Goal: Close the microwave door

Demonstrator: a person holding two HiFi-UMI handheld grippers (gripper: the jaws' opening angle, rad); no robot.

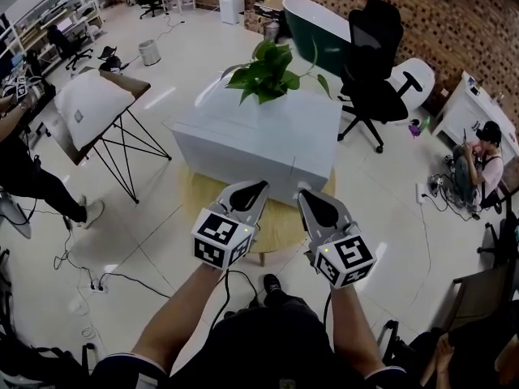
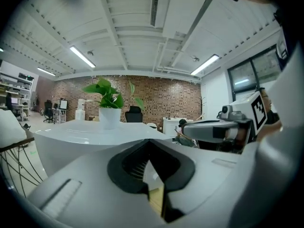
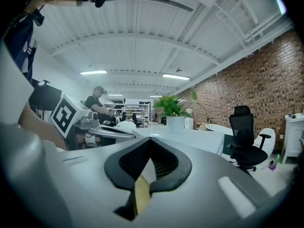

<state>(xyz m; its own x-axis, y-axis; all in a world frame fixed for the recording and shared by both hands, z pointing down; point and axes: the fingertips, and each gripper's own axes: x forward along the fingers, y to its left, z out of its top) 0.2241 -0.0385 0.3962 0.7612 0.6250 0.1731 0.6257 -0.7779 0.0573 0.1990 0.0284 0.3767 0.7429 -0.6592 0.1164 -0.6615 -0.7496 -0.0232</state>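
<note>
The microwave (image 1: 259, 136) is a white box on a low round wooden table (image 1: 203, 194), seen from above; its front faces me and looks flush, with no door standing out. A potted plant (image 1: 268, 71) sits on top. My left gripper (image 1: 250, 191) and right gripper (image 1: 311, 199) hover side by side just short of the front edge, both shut and holding nothing. In the left gripper view the left gripper (image 2: 151, 144) points over the white top (image 2: 95, 134). The right gripper (image 3: 149, 144) points the same way towards the top (image 3: 190, 137).
A black office chair (image 1: 373, 71) stands behind the microwave at the right. A folding table with a white cushion (image 1: 93, 104) is at the left. A person (image 1: 478, 160) sits on the floor at the far right. Cables (image 1: 89, 278) lie on the floor at the left.
</note>
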